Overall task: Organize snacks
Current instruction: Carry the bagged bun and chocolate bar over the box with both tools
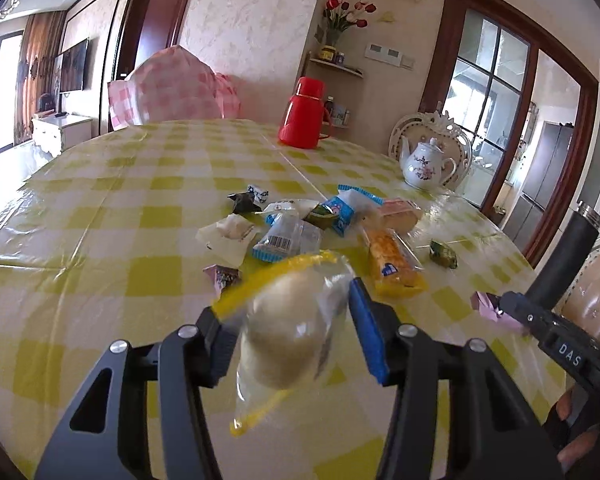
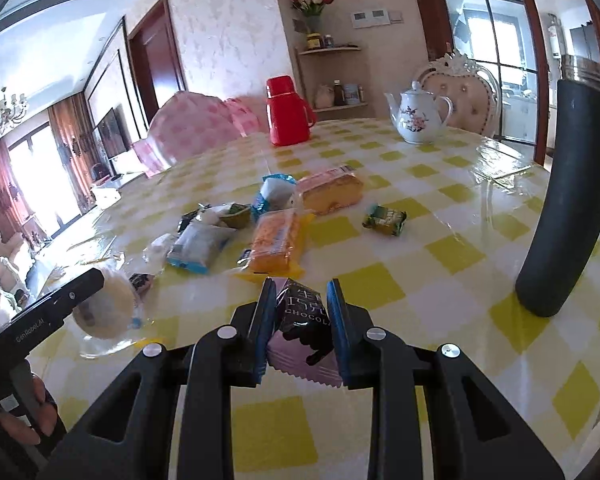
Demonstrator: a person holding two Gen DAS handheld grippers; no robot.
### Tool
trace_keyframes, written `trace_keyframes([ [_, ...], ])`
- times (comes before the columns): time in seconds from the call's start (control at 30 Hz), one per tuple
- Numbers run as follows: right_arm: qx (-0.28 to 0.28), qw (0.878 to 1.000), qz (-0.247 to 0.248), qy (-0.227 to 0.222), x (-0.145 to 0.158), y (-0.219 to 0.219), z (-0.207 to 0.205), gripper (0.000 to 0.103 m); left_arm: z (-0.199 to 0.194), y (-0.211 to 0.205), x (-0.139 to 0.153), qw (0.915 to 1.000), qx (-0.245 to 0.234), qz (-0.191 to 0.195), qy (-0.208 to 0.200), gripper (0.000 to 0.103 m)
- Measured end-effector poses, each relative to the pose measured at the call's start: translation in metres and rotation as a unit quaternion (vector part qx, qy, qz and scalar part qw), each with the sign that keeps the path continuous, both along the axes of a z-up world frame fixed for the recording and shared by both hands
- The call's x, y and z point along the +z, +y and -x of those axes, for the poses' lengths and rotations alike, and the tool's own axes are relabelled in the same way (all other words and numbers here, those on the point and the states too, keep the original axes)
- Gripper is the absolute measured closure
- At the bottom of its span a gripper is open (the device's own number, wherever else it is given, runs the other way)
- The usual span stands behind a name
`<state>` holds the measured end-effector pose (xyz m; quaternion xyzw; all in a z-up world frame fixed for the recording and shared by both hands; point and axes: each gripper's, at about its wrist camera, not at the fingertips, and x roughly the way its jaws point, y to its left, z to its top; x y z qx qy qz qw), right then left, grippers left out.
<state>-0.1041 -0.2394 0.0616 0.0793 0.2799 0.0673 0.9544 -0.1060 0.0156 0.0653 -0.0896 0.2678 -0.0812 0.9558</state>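
The left gripper (image 1: 288,328) pinches a pale round bun in a clear wrapper w/ yellow edges (image 1: 284,344), lifted above the yellow checked tablecloth (image 1: 100,240); the bun's long side runs up and down, tilted a bit, top end leaning away from the camera. The blue pads (image 1: 366,332) press on the crinkly wrapper, jaws about half shut. Past it, in the middle of the table, sits a pile of snacks (image 1: 300,224): an orange cake pack (image 1: 394,268) pointing away from us, a clear pack w/ a barcode (image 1: 280,240), a blue-white pack (image 1: 346,210). A small green candy (image 1: 444,254) lies alone to the right. The right gripper (image 2: 300,316) is nearly closed, squeezing a small purple chocolate pack (image 2: 302,320) that stands on end, zigzag edge toward the camera. Far right stands a black bottle (image 2: 564,208).
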Motion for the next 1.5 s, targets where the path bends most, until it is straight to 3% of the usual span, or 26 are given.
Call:
trace_keyframes([
  [0.17,0.007,1.000,0.006,0.001,-0.001,0.006,0.005,0.076,-0.001,0.002,-0.004,0.9995,-0.009,-0.025,0.016,0.053],
  [0.2,0.007,1.000,0.008,0.002,-0.001,0.007,0.005,0.076,-0.003,0.002,-0.007,0.9992,-0.008,-0.030,0.025,0.044],
  [0.23,0.008,1.000,0.012,0.004,-0.002,0.008,0.007,0.076,-0.010,0.002,-0.014,0.9979,-0.013,-0.033,0.055,0.027],
  [0.33,0.009,1.000,0.020,0.005,-0.004,0.008,0.014,0.076,-0.024,0.004,-0.031,0.9965,-0.006,-0.019,0.082,0.012],
  [0.4,0.008,1.000,0.025,0.012,-0.007,0.006,0.018,0.076,-0.038,0.004,-0.038,0.9940,-0.016,-0.004,0.108,0.012],
  [0.47,0.005,0.999,0.028,0.015,-0.009,0.005,0.021,0.076,-0.050,-0.002,-0.046,0.9900,-0.027,-0.014,0.137,0.012],
  [0.57,0.003,0.999,0.030,0.015,-0.010,0.002,0.027,0.076,-0.054,-0.014,-0.055,0.9840,-0.045,-0.040,0.168,0.030],
  [0.6,0.002,0.999,0.031,0.015,-0.010,0.001,0.028,0.076,-0.053,-0.013,-0.056,0.9839,-0.045,-0.039,0.169,0.042],
  [0.7,0.001,0.999,0.035,0.014,-0.010,0.000,0.032,0.076,-0.041,-0.010,-0.053,0.9859,-0.054,-0.027,0.156,0.050],
  [1.1,0.019,0.998,0.057,-0.004,0.002,0.013,0.056,0.076,0.017,0.000,-0.007,0.9950,-0.056,-0.014,0.081,0.050],
  [1.5,0.096,0.992,0.079,-0.028,0.018,0.080,0.077,0.076,0.082,0.061,0.021,0.9986,-0.018,-0.019,0.047,0.050],
])
